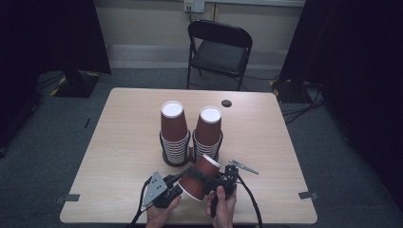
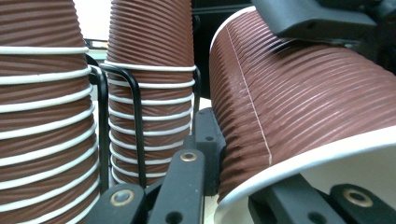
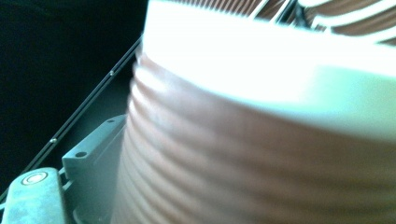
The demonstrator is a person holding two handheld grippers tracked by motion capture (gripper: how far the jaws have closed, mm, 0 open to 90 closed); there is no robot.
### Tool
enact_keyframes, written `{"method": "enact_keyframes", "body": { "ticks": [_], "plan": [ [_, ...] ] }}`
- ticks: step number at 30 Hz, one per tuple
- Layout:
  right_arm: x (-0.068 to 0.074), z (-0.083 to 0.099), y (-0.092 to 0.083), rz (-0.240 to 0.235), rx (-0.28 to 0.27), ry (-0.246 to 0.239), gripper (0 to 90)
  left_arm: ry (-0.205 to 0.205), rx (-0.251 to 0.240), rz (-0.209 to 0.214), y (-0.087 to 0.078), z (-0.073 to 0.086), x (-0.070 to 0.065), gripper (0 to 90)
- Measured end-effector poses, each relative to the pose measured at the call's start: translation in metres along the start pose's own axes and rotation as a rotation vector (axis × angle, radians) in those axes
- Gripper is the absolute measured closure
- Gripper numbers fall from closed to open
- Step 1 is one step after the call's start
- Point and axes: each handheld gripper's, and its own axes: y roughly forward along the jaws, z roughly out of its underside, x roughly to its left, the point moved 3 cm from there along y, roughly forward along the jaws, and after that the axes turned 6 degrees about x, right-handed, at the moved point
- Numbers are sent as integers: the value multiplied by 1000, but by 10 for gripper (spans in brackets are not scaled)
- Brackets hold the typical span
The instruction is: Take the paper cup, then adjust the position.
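High view puts both hands at the table's (image 1: 123, 133) near edge, a ribbed brown paper cup (image 1: 199, 176) tilted between them. Left gripper (image 1: 172, 194) is clamped on the cup's rim. Right gripper (image 1: 219, 181) wraps the cup's body, jaws spread wide around it. Just behind stand two upside-down cup stacks (image 1: 174, 135) in a black wire rack (image 1: 164, 151). Beyond, a folding chair (image 1: 219, 50).

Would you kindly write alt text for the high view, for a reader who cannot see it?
A person's two grippers, left gripper and right gripper, hold a tilted brown paper cup at the near edge of a wooden table. Behind it, two stacks of upturned cups stand in a black wire rack.
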Motion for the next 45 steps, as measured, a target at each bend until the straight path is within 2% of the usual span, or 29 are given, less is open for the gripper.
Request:
{"method": "enact_keyframes", "body": {
  "ticks": [3,6,11,16,18,20,21,22,24,26,28,31,34,36,38,40,43,44,45],
  "plan": [
    [-2,-2,-2,17,-8,-12,112,-6,16,3,-1,0,1,862],
    [-4,-5,-4,21,-14,-25,109,-28,33,25,-3,0,1,861],
    [-7,-14,-8,45,-11,-38,129,-54,75,36,-5,1,3,861],
    [-11,-20,-15,75,-47,-57,129,-49,128,55,-6,0,8,861],
    [-13,-22,-18,91,-58,-73,130,-24,160,43,-7,-1,10,861],
    [-14,-23,-21,114,-72,-105,129,4,187,25,-8,-1,12,861],
    [-14,-23,-22,126,-84,-124,128,4,187,25,-8,-1,12,861],
    [-13,-24,-23,132,-95,-145,125,23,204,6,-9,-2,14,861],
    [-13,-24,-27,165,-118,-194,125,36,215,1,-9,-3,17,861],
    [-13,-23,-31,177,-126,-259,125,33,219,4,-10,-4,20,861],
    [-12,-22,-33,183,-122,-294,125,6,215,14,-13,-4,23,861],
    [-11,-17,-36,191,-97,-350,125,-2,238,11,-17,-6,29,862],
    [-9,-13,-40,171,-69,-381,126,-19,269,18,-19,-8,34,862],
    [-10,-10,-43,183,-60,-416,129,-50,284,40,-20,-10,36,862],
    [-10,-7,-45,181,-49,-463,130,-38,304,29,-21,-12,38,862],
    [-11,-4,-46,172,-43,-519,130,-32,318,36,-20,-15,37,862],
    [-12,-1,-46,196,-38,-596,128,-18,339,38,-18,-18,36,862],
    [-14,1,-46,205,-3,-605,128,-20,343,47,-17,-19,35,862],
    [-15,2,-45,197,35,-610,128,-5,355,37,-18,-20,36,862]
  ]
}}
